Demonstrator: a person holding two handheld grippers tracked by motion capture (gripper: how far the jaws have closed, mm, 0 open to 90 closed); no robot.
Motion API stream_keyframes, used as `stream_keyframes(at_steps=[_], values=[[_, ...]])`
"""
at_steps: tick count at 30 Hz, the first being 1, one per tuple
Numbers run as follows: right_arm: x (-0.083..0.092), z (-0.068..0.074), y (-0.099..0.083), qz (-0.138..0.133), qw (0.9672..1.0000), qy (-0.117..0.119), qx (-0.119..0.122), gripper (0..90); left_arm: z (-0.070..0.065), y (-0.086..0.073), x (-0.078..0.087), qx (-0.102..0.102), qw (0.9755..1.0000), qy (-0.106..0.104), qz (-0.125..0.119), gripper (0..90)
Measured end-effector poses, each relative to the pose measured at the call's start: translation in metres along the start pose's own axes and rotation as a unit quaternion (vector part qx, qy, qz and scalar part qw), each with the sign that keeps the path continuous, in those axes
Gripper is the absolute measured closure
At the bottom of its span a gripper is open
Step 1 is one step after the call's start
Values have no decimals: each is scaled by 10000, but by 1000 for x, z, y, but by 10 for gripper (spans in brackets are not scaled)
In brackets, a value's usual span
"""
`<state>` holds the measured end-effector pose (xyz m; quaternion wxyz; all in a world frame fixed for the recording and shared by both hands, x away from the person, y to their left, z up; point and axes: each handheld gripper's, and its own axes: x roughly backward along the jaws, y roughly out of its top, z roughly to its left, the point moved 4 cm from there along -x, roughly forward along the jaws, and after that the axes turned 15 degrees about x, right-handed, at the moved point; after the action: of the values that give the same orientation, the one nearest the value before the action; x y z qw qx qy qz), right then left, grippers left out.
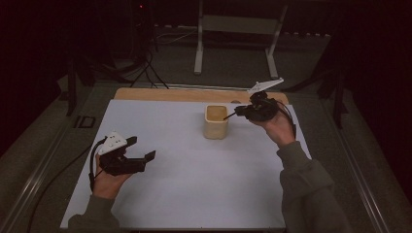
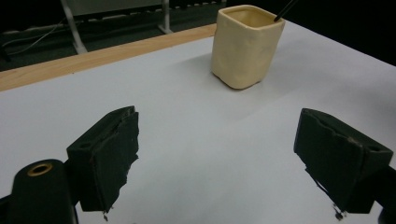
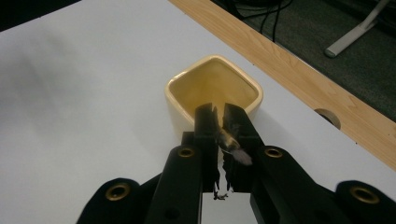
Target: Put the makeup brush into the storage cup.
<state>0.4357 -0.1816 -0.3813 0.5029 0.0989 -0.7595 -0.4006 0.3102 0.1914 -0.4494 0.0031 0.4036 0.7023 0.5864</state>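
No text, label, brand, number or sign can be read anywhere in these pictures. The cream cup (image 1: 215,121) near the far edge of the desk (image 1: 194,184) has plain walls in every view, and the white sheet covering the desk carries no print. The black claws and the pale plates on top of them show no readable marking either.

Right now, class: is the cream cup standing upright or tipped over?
Upright. The cream cup rests on its base on the white table, its open mouth facing up in the right gripper view.
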Motion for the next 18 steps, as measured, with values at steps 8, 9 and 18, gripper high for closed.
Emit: stream_keyframes(at_steps=[8,9,18], values=[[-4,0,0,47,10000,3,-10,849,0,0,0,2,10000,-3,-12,148],[-5,0,0,54,10000,2,-5,849,0,0,0,0,10000,0,-10,149],[-8,0,0,77,10000,12,-21,849,1,0,0,17,10000,5,-23,148]])
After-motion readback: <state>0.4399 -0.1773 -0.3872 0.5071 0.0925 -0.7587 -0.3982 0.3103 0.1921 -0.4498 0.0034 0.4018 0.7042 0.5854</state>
